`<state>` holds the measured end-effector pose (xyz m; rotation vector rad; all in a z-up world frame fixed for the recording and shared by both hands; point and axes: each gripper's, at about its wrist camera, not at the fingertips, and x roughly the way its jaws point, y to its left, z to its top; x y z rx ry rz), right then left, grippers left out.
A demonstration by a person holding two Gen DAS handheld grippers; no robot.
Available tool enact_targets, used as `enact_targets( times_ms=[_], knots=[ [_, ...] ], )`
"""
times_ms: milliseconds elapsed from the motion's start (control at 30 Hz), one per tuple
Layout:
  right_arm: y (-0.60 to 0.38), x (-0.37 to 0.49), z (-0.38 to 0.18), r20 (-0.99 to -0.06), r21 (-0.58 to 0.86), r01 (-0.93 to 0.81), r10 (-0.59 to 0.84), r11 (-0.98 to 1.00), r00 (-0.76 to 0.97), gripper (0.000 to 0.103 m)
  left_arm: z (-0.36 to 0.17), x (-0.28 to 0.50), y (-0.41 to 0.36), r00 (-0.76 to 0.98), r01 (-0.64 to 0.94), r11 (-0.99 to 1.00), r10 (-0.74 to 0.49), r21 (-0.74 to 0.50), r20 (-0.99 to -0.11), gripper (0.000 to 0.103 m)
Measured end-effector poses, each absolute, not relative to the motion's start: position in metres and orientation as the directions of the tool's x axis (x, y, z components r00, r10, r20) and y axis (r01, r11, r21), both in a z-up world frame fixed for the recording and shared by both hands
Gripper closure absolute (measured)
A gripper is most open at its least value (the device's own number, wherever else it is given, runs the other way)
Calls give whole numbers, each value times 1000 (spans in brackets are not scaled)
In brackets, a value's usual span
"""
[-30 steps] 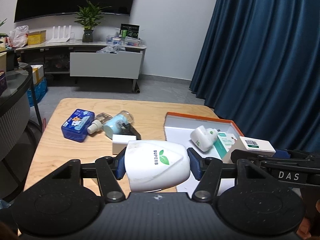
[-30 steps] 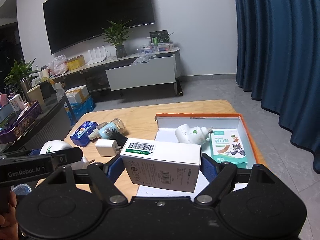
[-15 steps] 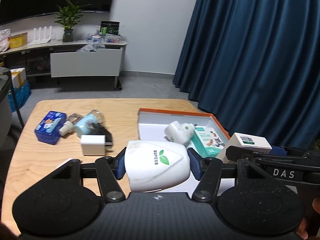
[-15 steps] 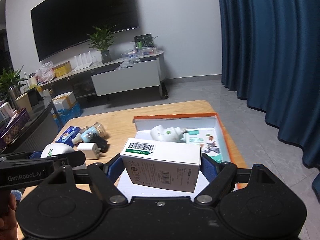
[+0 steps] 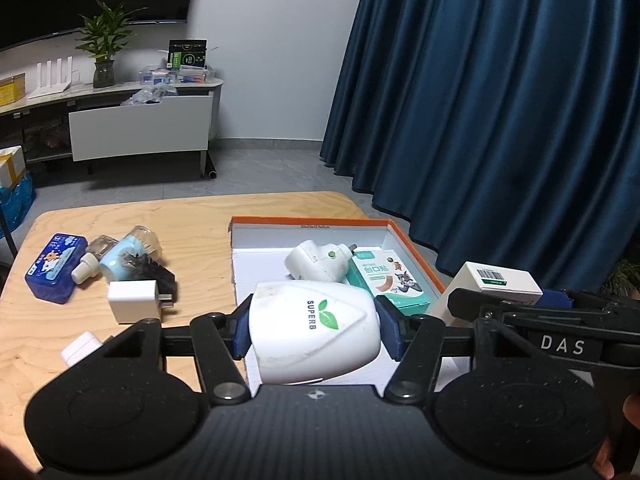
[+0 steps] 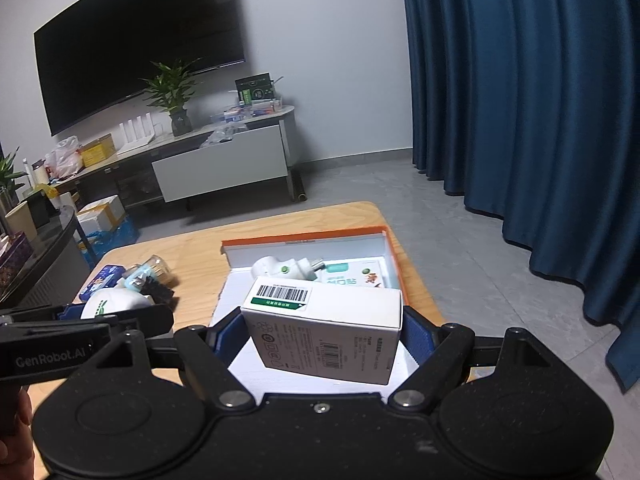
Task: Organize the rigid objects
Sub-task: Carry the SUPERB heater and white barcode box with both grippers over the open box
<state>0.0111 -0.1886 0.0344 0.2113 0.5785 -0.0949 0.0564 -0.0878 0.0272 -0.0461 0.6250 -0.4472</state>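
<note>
My left gripper (image 5: 314, 330) is shut on a white SUPERB device (image 5: 314, 336) and holds it above the near left part of the orange-rimmed white box (image 5: 316, 222). My right gripper (image 6: 324, 334) is shut on a white barcode carton (image 6: 324, 328), held above the near end of the same box (image 6: 304, 240). The carton also shows at the right of the left wrist view (image 5: 492, 284). Inside the box lie a white plug-in device (image 5: 316, 260) and a teal plaster box (image 5: 386, 282).
On the wooden table (image 5: 192, 216) left of the box lie a blue tin (image 5: 54, 268), a light blue bottle (image 5: 124, 252), a black item (image 5: 158, 276), a white charger (image 5: 134, 306) and a small white adapter (image 5: 80, 348). A blue curtain (image 5: 500, 100) hangs at the right.
Both grippers have moved to the right with their objects, from over the table toward the box, and now hang over its near end.
</note>
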Motion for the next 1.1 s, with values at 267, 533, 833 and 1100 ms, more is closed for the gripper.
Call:
enact_targets(
  times_ms=[267,533,833,1100],
  knots=[
    [-196,15,30,-560,172,161,-39,972,828,8,21,59,-95,705,396,902,-418,-171,-573,42],
    [-199,22,27,-566,166,162,-41,973,823,8,17,62,-101,696,399,901,-418,-169,-584,42],
    [-201,27,26,-568,165,161,-40,973,822,8,14,66,-109,686,414,895,-427,-166,-589,42],
    [-202,32,27,-569,160,154,-36,975,822,7,11,68,-115,680,424,891,-431,-161,-593,42]
  ],
)
